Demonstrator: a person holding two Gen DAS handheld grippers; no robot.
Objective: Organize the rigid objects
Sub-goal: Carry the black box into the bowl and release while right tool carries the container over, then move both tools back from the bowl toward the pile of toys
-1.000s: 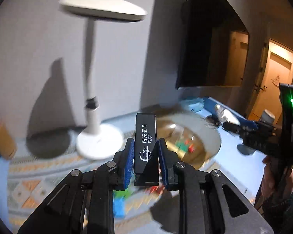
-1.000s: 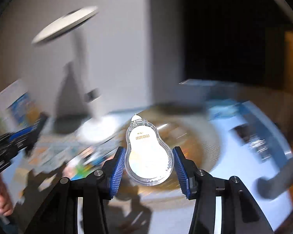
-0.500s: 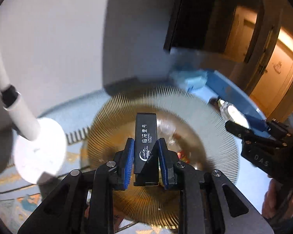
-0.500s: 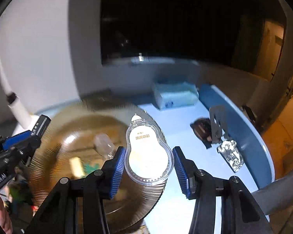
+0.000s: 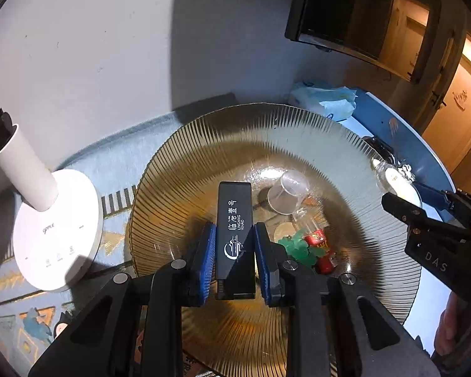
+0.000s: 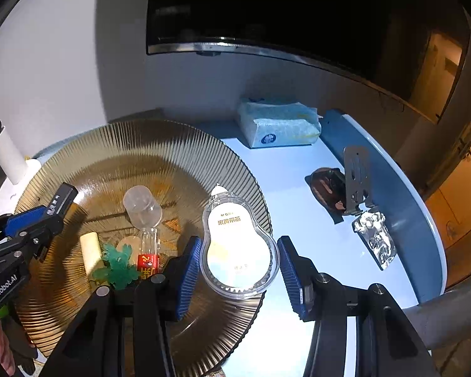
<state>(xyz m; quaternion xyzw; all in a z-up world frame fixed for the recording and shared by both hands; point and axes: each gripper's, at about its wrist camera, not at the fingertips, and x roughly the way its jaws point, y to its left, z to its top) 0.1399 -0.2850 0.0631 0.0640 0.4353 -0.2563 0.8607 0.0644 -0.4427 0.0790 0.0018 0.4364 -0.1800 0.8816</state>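
**Two rigid items held over the ribbed amber plate**

Left gripper (image 5: 234, 248) pinching a black rectangular box (image 5: 234, 220) by its long sides, near the lower end; white lettering and a small logo on the face. Hovering above the centre of the ribbed amber plate (image 5: 179, 169). Probably light, stiff and smooth-skinned: flat parallel sides suit the pads well, little risk of crushing, some risk of sliding out if tilted steeply.

Right gripper (image 6: 240, 265) clamped on a clear pear-shaped case (image 6: 238, 245) with a pale insert, taken across its widest bulge. Hanging over the plate's right rim, narrow tip pointing away. Likely thin plastic, light and slick; curved flanks give the pads small contact, so hard squeezing could flex or crack it.

Already lying near the plate's centre: a clear plastic cup (image 5: 287, 191) on its side, a green toy piece (image 5: 298, 246), a small red item (image 5: 322, 251), a cream cylinder (image 6: 90, 249).

Beyond the plate: lamp base (image 5: 56, 229) to its left, tissue pack (image 6: 278, 122) behind.
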